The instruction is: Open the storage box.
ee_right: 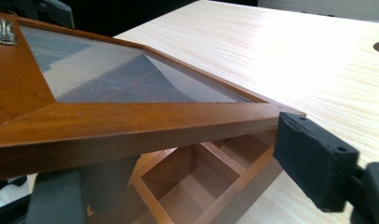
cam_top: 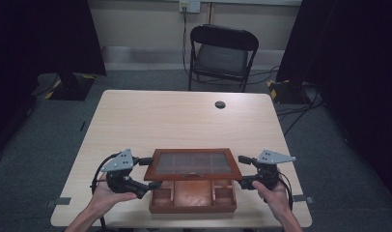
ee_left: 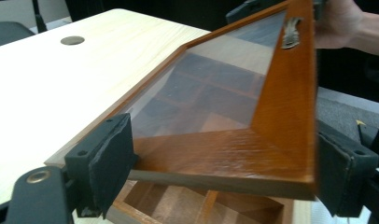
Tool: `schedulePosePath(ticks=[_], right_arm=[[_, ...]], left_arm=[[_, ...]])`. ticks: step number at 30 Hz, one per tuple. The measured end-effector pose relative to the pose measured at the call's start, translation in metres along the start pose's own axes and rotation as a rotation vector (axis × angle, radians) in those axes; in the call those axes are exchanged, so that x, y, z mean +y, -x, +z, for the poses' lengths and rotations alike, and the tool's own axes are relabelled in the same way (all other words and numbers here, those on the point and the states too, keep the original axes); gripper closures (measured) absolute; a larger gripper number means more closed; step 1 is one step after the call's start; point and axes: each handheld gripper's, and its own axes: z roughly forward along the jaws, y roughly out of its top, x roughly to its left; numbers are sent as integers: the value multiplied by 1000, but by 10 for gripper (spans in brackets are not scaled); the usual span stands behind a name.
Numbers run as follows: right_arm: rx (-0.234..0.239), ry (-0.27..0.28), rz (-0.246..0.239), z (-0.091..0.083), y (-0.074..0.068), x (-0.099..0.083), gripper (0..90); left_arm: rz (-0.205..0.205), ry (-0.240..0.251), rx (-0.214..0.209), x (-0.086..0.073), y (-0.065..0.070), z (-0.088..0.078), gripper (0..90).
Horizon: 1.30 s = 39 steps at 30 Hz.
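I hold the glass lid (cam_top: pixel 194 164) by its wood sides, left gripper (cam_top: pixel 145 172) and right gripper (cam_top: pixel 245 170) both wide around it; glass breaks easily.

From my remote station I logged: one light wood counter (cam_top: pixel 184 121) with a round cable port (cam_top: pixel 220 104); one black folding chair (cam_top: pixel 222 55) behind it; grey carpet floor (cam_top: pixel 54 140); beige wall (cam_top: pixel 146 21) with an outlet (cam_top: pixel 189 6); black curtains (cam_top: pixel 44 36) on both sides; loose cables (cam_top: pixel 300 113).
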Motion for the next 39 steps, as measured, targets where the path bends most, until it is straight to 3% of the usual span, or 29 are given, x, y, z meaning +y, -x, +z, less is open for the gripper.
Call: schedulePosePath(ticks=[7,22,30,35,39], right_arm=[[12,1,4,-1,1,3,242],[36,11,0,9,5,19,258],[41,15,19,9,9,21,264],[48,17,17,10,11,21,264],[44,25,12,11,14,24,275]], left_arm=[[-12,6,32,-2,-6,1,178],[-48,55,49,7,-15,4,349],[-46,32,70,8,-18,10,353],[-17,29,91,10,-18,11,433],[-36,46,79,13,-21,13,467]])
